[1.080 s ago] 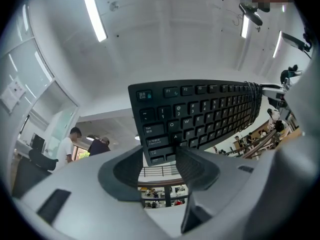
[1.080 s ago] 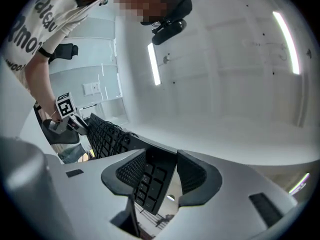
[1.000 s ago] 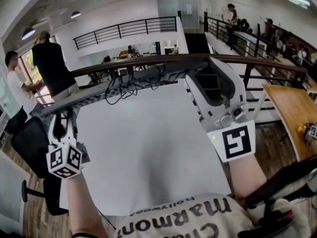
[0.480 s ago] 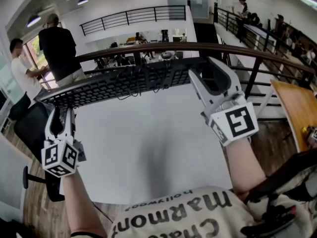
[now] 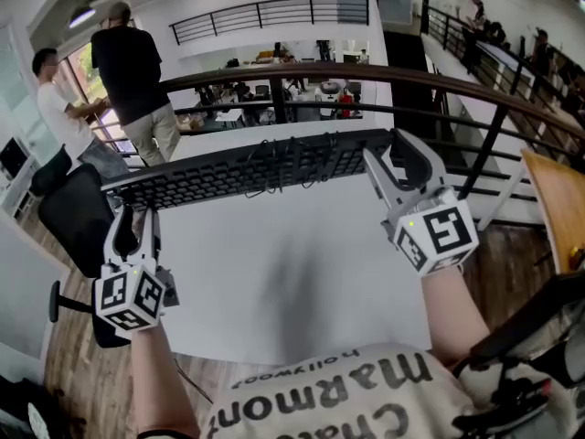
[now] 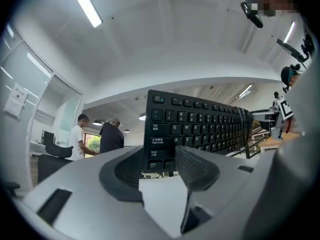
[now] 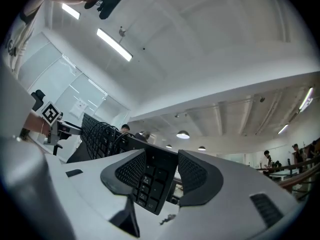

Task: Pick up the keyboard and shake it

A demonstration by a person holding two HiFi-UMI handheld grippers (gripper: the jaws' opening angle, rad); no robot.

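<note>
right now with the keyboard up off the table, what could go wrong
1. The left tool and right tool each pinch only one end of the keyboard; a hard shake might slip an end free and drop it onto the table.
2. The cable coiled round the keyboard looks loose and could unwind or snag.

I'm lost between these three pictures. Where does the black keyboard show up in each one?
Head view: the keyboard stretches across the upper middle.
Left gripper view: the keyboard fills the centre and right, keys facing the camera, near end between the jaws.
Right gripper view: the keyboard runs from lower centre to left, one end between the jaws.
Shared landmark: the black cable looped round it.
</note>
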